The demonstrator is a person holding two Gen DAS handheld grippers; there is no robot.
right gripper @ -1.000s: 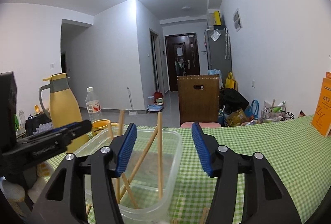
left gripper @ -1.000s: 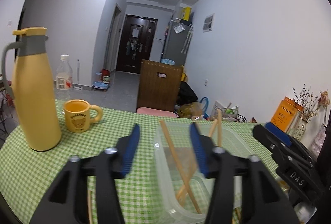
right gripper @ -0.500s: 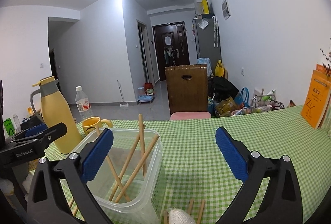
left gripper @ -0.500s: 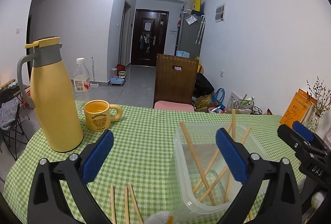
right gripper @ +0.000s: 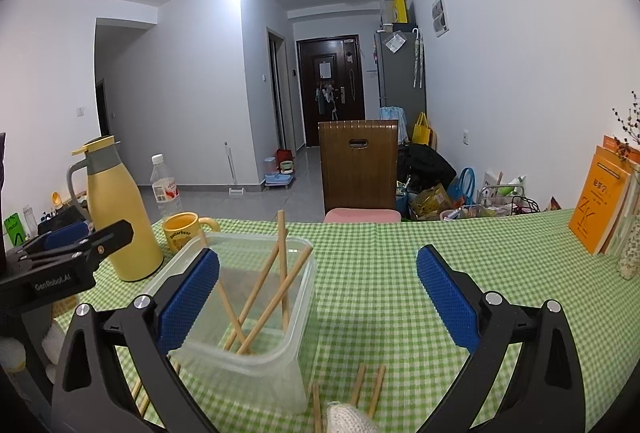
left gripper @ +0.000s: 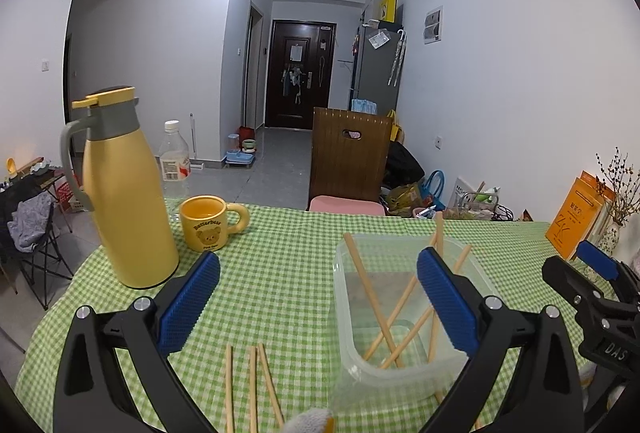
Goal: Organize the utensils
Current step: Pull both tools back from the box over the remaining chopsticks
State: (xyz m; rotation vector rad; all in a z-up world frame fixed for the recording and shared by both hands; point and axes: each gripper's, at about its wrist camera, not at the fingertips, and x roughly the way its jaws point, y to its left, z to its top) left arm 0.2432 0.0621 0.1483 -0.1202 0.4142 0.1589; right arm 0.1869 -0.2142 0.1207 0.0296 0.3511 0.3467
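1. Both grippers have pulled back and spread since a second ago: the left gripper [left gripper: 318, 301] and the right gripper [right gripper: 318, 299] now stand with jaws wide apart, nothing between them.
2. Chopsticks are split between two spots. Several lean crossed inside the clear plastic container [left gripper: 348, 325], their tips poking above its rim.
3. More of them lie loose on the worktop [left gripper: 280, 273]: three chopsticks [left gripper: 250, 385] sit side by side just left of the container, under the left gripper.
4. On the right wrist view, another few loose sticks [right gripper: 368, 387] lie just right of the container's near corner, below the right gripper.
5. The container itself sits between the two grippers; the left gripper's right finger overlaps its right side, and the right gripper's left finger covers its left wall.
6. Off to the left, well apart from the container, a tall yellow thermos [left gripper: 124, 201] stands upright, with a yellow bear mug [left gripper: 208, 223] just beside it and a plastic bottle [left gripper: 174, 157] behind.
7. At the far right edge, orange books [right gripper: 600, 205] stand upright.
8. Beyond the worktop's far edge, a brown chair back [left gripper: 350, 157] faces the hallway.
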